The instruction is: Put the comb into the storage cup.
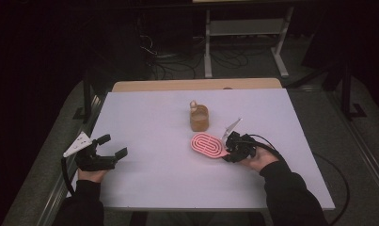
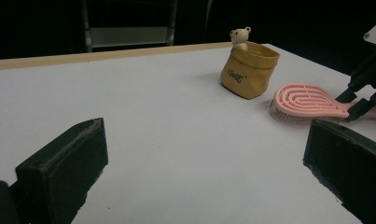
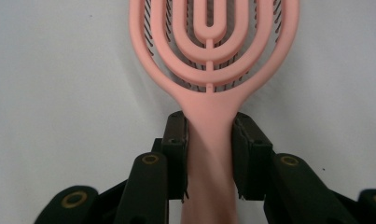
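White worktop (image 1: 145, 179) is seen lit against a dark room, with a wooden edge strip at its far side.

Left tool (image 1: 113, 145) is held low near the left edge of the worktop in the high view, gripped by the person's left hand (image 1: 90, 173), a grey three-cornered plate on top. Its jaws are spread wide; nothing is caught between them. In the left gripper view both black jaws are seen far apart over bare worktop, pointed toward the far things.

Tan pouch (image 1: 199, 118) is found past the middle, upright, open at the top, with a small bear figure (image 2: 240, 35) perched at its far rim. Lettering is printed on its side; it cannot be read. The pouch is set apart from both tools.

Pink hairbrush (image 1: 207, 145) is placed just in front of the pouch and slightly right, near it but not touching. It is laid bristles down, with the slotted oval back up and the head pointed left and away.

Right tool (image 1: 229, 149) is held at the brush's handle by the right hand (image 1: 256, 160). In the right gripper view the handle (image 3: 209, 140) is pinched from both sides by the jaw pads, jaws closed in on it. The brush head is seen resting on the worktop in the left gripper view. A cable is trailed off to the right.
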Motion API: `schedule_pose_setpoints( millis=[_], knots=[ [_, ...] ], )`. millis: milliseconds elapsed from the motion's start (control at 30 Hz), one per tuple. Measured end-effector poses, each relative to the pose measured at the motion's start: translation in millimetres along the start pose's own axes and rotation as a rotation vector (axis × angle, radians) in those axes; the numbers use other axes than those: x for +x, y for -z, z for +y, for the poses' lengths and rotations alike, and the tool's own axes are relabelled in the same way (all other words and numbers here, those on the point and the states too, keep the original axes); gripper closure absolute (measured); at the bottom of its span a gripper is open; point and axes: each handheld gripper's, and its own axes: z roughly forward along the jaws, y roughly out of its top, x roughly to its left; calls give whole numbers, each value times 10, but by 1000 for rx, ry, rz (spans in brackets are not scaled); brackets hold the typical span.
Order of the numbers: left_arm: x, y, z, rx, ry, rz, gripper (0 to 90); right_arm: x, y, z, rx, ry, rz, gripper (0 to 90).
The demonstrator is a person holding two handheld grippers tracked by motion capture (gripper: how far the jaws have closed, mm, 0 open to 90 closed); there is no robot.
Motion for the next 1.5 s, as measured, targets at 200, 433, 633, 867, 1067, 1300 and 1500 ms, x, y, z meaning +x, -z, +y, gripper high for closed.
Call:
schedule_pose_setpoints(
  millis=[200, 433, 633, 867, 1067, 1300, 1500],
  knots=[
    [-2, 1, 0, 1, 0, 1, 0, 4, 36, -5, -17, 6, -1, 679],
    [-2, -4, -6, 2, 5, 1, 0, -1, 127, -24, -50, 2, 1, 680],
    [6, -2, -17, 3, 16, -4, 0, 16, 188, -27, -76, 5, 4, 680],
    [-3, -24, -23, 14, 12, -6, 0, 37, 247, -18, -89, 11, 2, 680],
    [-5, -31, -26, 22, 10, -11, 0, 39, 334, 28, -105, 18, 8, 681],
    [0, -19, -19, 15, 17, -5, 0, 61, 442, 109, -119, 38, 13, 680],
    [-5, -3, -14, 16, 13, -3, 0, 103, 549, 192, -127, 57, -4, 681]
  ],
)
